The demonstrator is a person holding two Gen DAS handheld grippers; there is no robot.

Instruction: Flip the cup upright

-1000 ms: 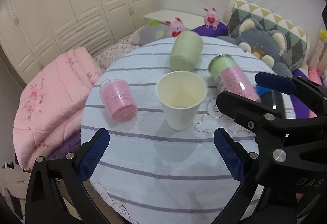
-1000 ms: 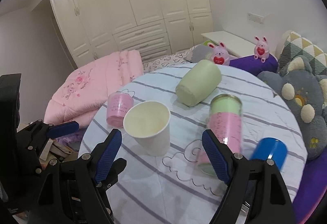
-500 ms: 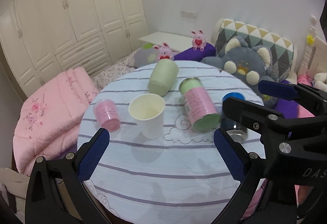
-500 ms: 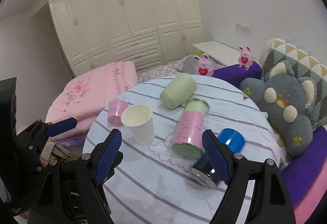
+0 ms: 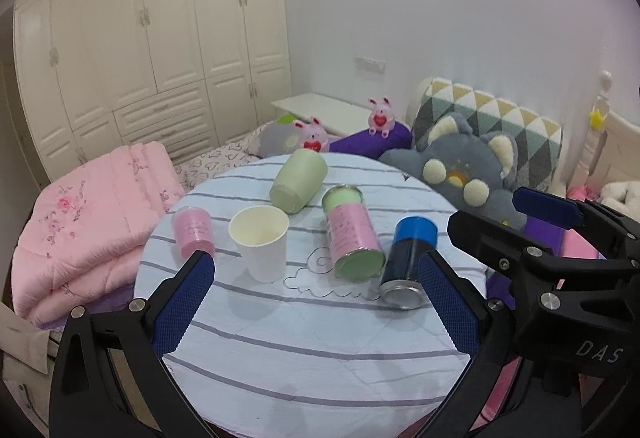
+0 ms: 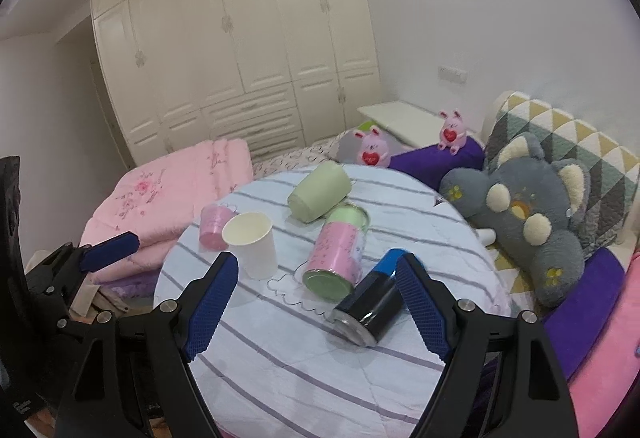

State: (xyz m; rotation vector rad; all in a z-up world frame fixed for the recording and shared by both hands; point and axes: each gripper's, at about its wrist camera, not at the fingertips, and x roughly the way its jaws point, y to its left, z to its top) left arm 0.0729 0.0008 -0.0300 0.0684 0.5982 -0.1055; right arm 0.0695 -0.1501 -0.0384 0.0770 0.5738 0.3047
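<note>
Indoors, striped round table (image 5: 320,358), white wardrobe (image 5: 160,58)

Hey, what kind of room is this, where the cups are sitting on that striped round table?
Most likely a bedroom: tall cream wardrobes line the far wall, a folded pink quilt lies beside the table, and a gray plush cat leans on a patterned pillow.

Two fisheye views from above the near edge of the round counter (image 5: 320,350), angled down and forward toward the wardrobe (image 6: 240,50); left view set left of right; both share the counter and bed beyond
</note>
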